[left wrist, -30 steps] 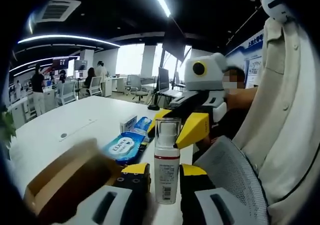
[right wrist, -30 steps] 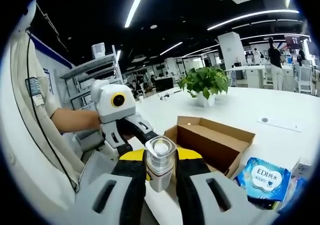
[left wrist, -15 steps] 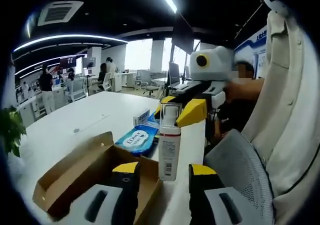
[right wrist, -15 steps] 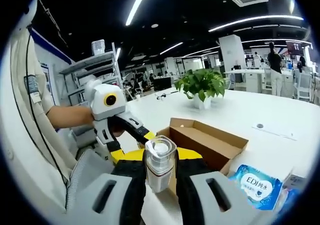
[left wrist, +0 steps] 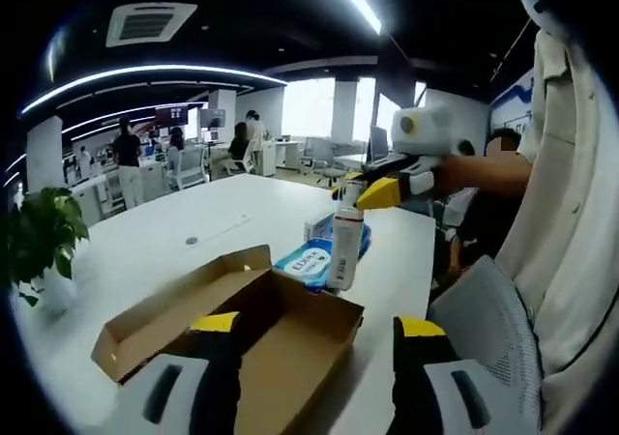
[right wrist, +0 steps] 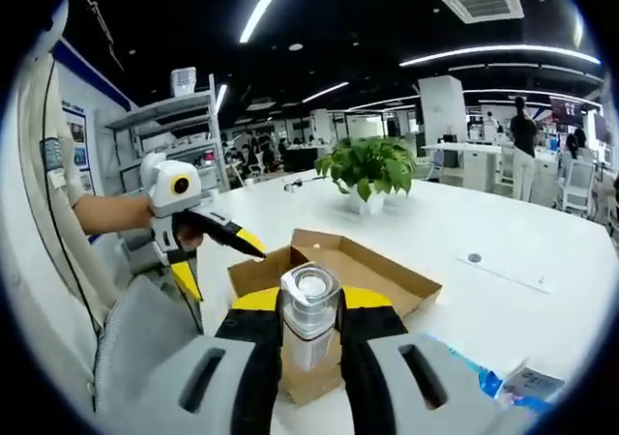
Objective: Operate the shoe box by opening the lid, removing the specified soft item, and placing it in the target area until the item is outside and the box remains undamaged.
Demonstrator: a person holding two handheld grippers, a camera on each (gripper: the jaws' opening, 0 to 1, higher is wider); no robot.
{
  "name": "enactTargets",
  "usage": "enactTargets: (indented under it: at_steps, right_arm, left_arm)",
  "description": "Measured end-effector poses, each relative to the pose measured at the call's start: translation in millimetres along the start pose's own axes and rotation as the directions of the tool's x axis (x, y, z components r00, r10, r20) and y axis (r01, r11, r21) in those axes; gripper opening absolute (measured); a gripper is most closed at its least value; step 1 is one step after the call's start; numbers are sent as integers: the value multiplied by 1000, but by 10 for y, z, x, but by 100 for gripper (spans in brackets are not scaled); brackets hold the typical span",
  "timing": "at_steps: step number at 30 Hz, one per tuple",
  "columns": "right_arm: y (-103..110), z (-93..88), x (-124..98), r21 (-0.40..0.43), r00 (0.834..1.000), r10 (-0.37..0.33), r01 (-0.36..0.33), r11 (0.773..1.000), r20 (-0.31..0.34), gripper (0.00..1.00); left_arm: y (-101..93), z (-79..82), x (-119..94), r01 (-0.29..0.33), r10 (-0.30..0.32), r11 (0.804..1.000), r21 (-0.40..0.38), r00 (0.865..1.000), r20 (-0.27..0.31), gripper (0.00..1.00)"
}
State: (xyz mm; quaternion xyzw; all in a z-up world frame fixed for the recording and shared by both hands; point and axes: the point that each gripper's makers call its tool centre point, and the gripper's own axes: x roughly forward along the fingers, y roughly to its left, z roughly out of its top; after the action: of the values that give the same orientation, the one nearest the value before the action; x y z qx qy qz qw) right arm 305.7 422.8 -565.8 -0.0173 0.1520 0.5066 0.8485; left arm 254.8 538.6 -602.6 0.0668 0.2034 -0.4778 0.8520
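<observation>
Since a second ago, pulled back off the bottle: left gripper (left wrist: 314, 333) now wide open with nothing between its jaws, hanging over the open shoe box (left wrist: 242, 329) at 6 o'clock in the left gripper view; box lid flap lying out toward 9 o'clock. Right gripper (right wrist: 309, 333) still clamped on one white pump bottle (right wrist: 309, 314), seen upright at 1 o'clock past the box in the left gripper view (left wrist: 345, 246). One blue soft pack (left wrist: 308, 261) marked "EDI" flat on the white counter (left wrist: 193, 232) just behind the bottle; small print unreadable. One potted plant (right wrist: 368, 169) at 12 o'clock in the right gripper view; several people far off.
</observation>
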Motion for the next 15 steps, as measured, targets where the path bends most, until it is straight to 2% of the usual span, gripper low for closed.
enactTargets:
  at_steps: [3, 15]
  right_arm:
    - [-135, -11, -20, -15, 1000, -16, 15, 1000, -7, 19]
    - [-907, -88, -26, -61, 994, -105, 103, 993, -27, 19]
  left_arm:
    - [48, -18, -37, -26, 26, 1000, -8, 1000, -1, 70]
    - [199, -93, -217, -138, 138, 989, -50, 990, -13, 84]
